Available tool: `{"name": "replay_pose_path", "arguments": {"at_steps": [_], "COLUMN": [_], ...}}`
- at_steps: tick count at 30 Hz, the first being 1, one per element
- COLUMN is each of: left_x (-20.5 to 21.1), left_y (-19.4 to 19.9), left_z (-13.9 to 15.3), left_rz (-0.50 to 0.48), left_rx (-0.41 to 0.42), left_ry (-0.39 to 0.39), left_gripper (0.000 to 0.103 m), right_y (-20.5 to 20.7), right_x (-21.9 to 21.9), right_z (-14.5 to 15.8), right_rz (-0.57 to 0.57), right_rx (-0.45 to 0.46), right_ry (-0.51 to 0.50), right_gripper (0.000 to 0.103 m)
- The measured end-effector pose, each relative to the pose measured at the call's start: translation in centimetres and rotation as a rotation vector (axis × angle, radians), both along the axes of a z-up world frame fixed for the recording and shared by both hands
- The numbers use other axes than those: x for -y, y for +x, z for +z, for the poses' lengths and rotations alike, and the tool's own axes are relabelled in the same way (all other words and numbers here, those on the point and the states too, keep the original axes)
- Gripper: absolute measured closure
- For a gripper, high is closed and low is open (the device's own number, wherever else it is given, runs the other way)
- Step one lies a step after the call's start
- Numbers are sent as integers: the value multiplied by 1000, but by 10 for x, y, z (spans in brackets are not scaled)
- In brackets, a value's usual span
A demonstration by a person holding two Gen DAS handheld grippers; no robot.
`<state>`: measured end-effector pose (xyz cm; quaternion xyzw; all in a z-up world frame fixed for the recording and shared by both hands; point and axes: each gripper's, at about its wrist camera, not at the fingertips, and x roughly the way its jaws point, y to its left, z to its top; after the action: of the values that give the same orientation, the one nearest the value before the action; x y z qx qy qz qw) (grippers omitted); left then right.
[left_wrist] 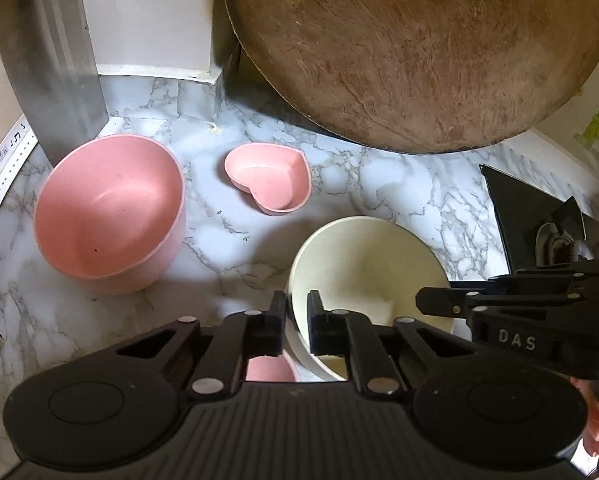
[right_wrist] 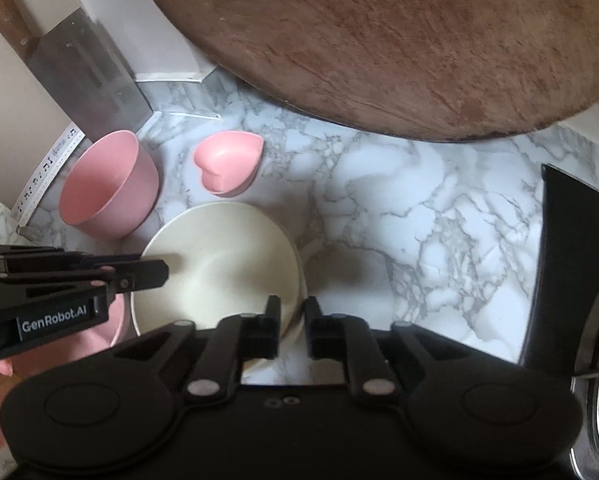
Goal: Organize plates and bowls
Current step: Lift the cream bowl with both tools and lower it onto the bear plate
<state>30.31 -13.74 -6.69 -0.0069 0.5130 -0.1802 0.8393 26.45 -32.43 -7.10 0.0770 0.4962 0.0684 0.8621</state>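
Left gripper (left_wrist: 296, 322): fingers narrow, clamped on the left rim of the cream bowl (left_wrist: 369, 276), one finger inside the wall, one outside. Right gripper (right_wrist: 290, 326): fingers narrow, pinching the right rim of the same cream bowl (right_wrist: 219, 268), again one finger each side of the wall. So both grippers hold the one bowl from opposite sides. Can't tell whether it's resting on the counter or lifted.

Something pink (left_wrist: 271, 368) shows under the cream bowl's near edge between the left fingers; too hidden to say what it is.

Bowl sits over the marble counter (right_wrist: 399, 216). Beyond it, the small pink heart dish (left_wrist: 269, 178) stands apart from it. Left of that, the big pink bowl (left_wrist: 109, 216), upright, well clear of the heart dish, near the wall.

Behind the big pink bowl: cleaver (right_wrist: 87, 76) leaning against the wall. Far back, a large round wooden board (left_wrist: 415, 52) leaning, bottom edge on the counter. Black stove edge (right_wrist: 571, 264) at right.
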Motion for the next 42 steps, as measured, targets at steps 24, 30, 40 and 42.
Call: {"name": "replay_pose_path", "arguments": {"at_steps": [24, 30, 40, 42], "left_x": [46, 45, 40, 39], "left_y": [-127, -155, -175, -177], "left_z": [25, 19, 15, 16], "left_rz": [-187, -218, -242, -248], "left_rx": [-60, -85, -115, -112], "left_ry": [-36, -28, -28, -26], "left_gripper": [98, 98, 98, 98], "right_y": [-146, -175, -202, -204], "right_x": [29, 25, 23, 23], "right_z": [20, 13, 5, 3], "right_rz": [-147, -159, -177, -174], "right_rx": [-34, -61, -85, -90], "right_ry": [-73, -78, -48, -44], "right_gripper": [95, 95, 95, 95]}}
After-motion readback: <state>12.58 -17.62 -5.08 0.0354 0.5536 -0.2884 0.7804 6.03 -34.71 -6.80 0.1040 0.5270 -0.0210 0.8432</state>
